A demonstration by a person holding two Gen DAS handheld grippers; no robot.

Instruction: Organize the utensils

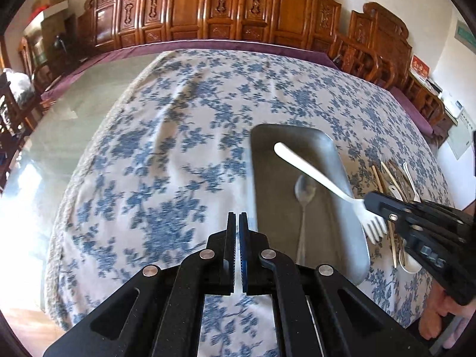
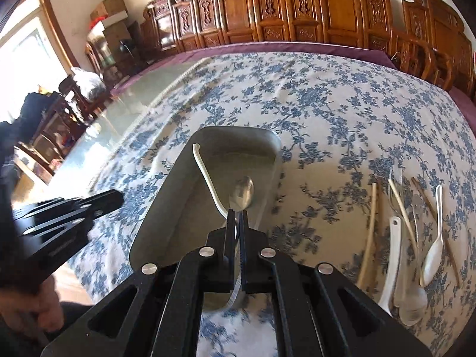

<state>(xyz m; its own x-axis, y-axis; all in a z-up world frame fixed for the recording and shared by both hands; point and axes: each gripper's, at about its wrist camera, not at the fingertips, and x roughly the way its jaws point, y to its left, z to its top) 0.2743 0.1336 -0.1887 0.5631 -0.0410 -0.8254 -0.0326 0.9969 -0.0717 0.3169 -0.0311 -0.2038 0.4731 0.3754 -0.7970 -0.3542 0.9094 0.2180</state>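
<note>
White plastic fork clamped in the right gripper, suspended above the metal tray.

In the left wrist view the fork sits at 3 o'clock, gripped near the neck, tines toward the camera, handle slanting toward 12 over the tray. A metal spoon lies inside the tray. Remaining utensils (chopsticks, white spoons, one more fork) lie loose on the cloth at 3 o'clock of the tray in the right wrist view. Surface: blue floral tablecloth over a glass-topped table with a purple border. Room: carved wooden chairs ranged along the wall at 12 o'clock. Left gripper: jaws nearly closed, a thin slit between, holding nothing, just beside the tray's left rim.
</note>
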